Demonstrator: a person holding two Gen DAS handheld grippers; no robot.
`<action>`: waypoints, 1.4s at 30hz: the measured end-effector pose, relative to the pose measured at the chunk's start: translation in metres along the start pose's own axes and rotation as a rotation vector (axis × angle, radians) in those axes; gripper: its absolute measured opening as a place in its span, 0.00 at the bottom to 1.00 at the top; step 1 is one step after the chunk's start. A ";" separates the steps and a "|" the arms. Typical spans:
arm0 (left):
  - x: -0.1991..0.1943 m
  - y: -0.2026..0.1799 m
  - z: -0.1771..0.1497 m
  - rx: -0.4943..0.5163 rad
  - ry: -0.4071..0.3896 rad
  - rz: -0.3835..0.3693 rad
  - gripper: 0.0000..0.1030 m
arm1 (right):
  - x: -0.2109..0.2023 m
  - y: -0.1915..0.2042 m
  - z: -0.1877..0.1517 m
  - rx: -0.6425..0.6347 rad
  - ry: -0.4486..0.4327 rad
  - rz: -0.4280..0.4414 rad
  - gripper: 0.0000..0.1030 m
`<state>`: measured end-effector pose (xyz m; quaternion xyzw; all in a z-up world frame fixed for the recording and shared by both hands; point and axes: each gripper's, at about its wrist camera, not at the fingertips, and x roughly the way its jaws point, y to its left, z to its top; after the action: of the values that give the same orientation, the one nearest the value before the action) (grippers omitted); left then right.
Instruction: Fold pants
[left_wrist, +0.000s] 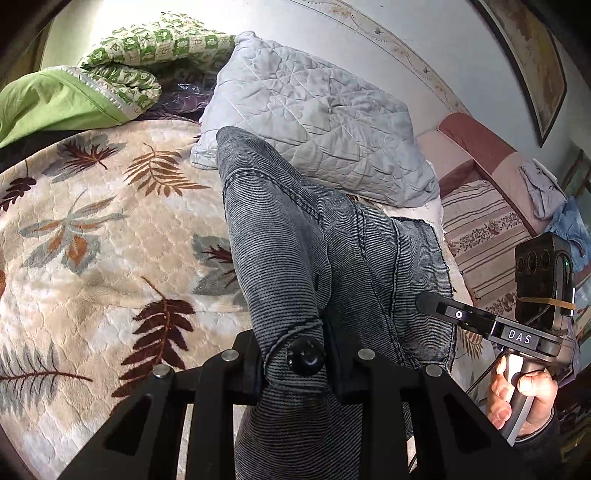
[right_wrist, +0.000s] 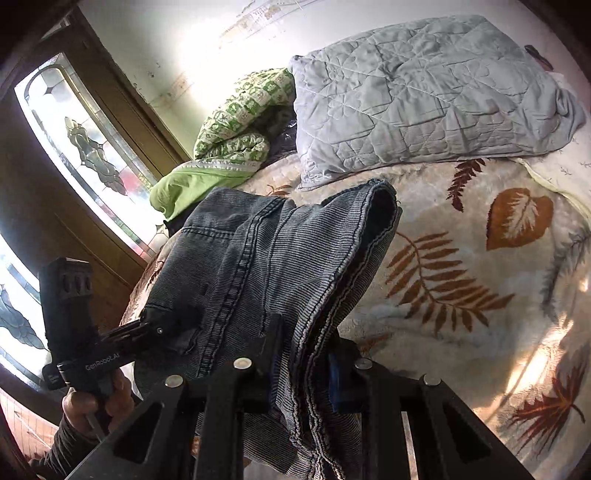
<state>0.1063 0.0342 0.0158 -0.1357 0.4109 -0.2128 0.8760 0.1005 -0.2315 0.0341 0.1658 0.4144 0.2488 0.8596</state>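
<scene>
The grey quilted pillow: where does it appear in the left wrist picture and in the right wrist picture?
Left wrist view: the grey quilted pillow lies upper centre, behind the raised jeans.
Right wrist view: the pillow lies upper right, beyond the jeans.
Shared landmark: the green patterned quilt sits at the pillow's left in both.

Left wrist cam: mounted behind fingers, angled down across bed (left_wrist: 92, 236), pants (left_wrist: 295, 236) very close. Right wrist cam: same mounting, angled down, close. Shared: pants, grey quilted pillow (right_wrist: 424, 92), leaf blanket, each other's gripper.
</scene>
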 end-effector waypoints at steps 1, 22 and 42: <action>0.008 0.003 0.000 -0.003 0.002 0.004 0.29 | 0.008 -0.003 0.001 -0.002 -0.001 0.000 0.21; 0.035 0.019 -0.068 -0.035 0.108 0.349 0.89 | 0.078 -0.012 -0.063 -0.094 0.229 -0.263 0.64; -0.056 -0.039 -0.089 0.030 -0.075 0.456 0.89 | -0.021 0.038 -0.107 -0.123 0.069 -0.353 0.74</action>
<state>-0.0051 0.0216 0.0128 -0.0340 0.3949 -0.0101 0.9180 -0.0066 -0.2034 0.0018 0.0290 0.4502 0.1246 0.8837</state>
